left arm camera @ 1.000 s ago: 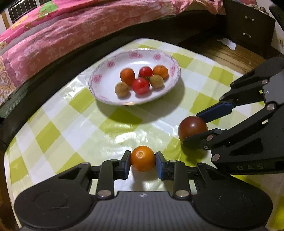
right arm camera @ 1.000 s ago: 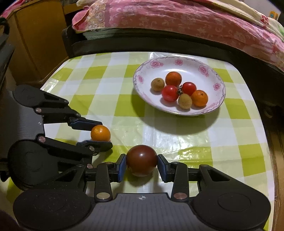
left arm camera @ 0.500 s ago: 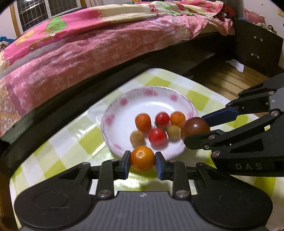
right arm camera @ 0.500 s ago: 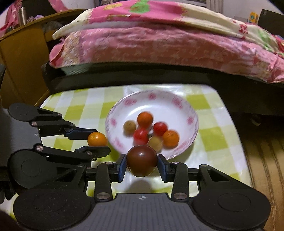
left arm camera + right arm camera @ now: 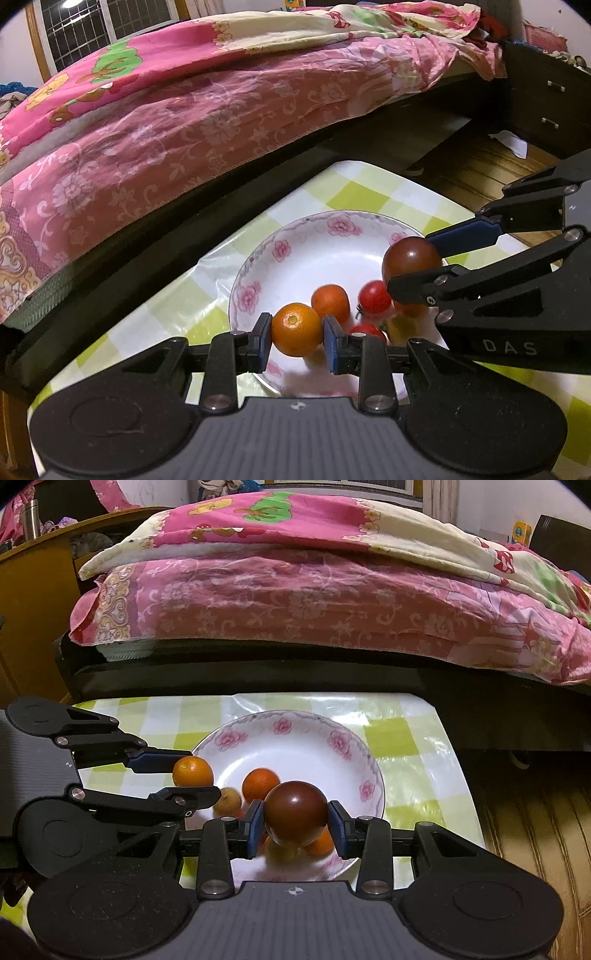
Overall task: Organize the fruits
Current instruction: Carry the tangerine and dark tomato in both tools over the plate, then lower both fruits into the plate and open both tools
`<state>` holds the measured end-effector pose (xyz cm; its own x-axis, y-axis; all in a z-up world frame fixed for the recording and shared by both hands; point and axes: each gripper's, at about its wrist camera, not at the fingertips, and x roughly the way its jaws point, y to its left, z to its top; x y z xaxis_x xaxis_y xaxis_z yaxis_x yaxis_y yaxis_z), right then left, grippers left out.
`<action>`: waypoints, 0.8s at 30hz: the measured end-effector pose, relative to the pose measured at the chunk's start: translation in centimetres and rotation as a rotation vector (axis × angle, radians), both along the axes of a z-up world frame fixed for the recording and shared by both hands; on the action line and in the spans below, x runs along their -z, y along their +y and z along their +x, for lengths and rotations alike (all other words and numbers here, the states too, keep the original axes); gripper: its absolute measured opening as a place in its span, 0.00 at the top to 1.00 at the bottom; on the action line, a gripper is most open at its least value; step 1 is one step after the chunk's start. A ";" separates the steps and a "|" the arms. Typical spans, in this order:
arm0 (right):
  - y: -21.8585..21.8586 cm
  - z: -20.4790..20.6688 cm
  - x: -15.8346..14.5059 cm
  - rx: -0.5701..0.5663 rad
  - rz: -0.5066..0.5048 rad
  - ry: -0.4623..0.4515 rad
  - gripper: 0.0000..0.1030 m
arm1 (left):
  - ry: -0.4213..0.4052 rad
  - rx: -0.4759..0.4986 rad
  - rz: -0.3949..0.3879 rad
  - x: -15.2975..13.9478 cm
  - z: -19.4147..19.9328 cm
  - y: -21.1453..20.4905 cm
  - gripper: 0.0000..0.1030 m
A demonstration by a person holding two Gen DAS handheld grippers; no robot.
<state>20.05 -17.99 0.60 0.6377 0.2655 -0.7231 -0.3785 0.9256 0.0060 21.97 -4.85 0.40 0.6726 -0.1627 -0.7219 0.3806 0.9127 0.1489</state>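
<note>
Hand-held gripper (image 5: 297,330) above checked tablecloth (image 5: 369,192), beside bed (image 5: 221,110).

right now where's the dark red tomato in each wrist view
Left wrist view: the dark red tomato is at right of centre, clamped in the right gripper that reaches in from the right edge, over the plate.
Right wrist view: it sits low at centre, held between that gripper's own fingers.
Shared landmark: the white floral plate, in both views just beyond the held fruit.
</note>
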 end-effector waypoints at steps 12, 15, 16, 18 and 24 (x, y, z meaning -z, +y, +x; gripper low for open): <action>0.0 2.9 1.2 0.009 -0.027 -0.009 0.67 | 0.011 -0.012 0.004 1.0 2.4 -0.1 0.65; 0.2 3.3 1.5 0.007 -0.038 -0.010 0.67 | 0.014 -0.013 0.006 1.2 2.6 -0.1 0.65; 0.2 3.4 1.6 0.007 -0.041 -0.011 0.67 | 0.010 -0.013 0.008 1.2 2.7 -0.2 0.65; 0.2 3.6 1.8 0.009 -0.042 -0.011 0.67 | 0.005 -0.012 0.008 1.2 2.9 -0.2 0.65; 0.0 4.5 2.2 0.018 -0.042 -0.002 0.66 | -0.003 -0.022 0.011 1.2 3.2 -0.1 0.65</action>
<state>24.59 -18.02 -1.63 0.6439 0.2234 -0.7318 -0.3615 0.9318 -0.0336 25.13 -4.99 -0.81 0.6780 -0.1396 -0.7217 0.3601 0.9190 0.1605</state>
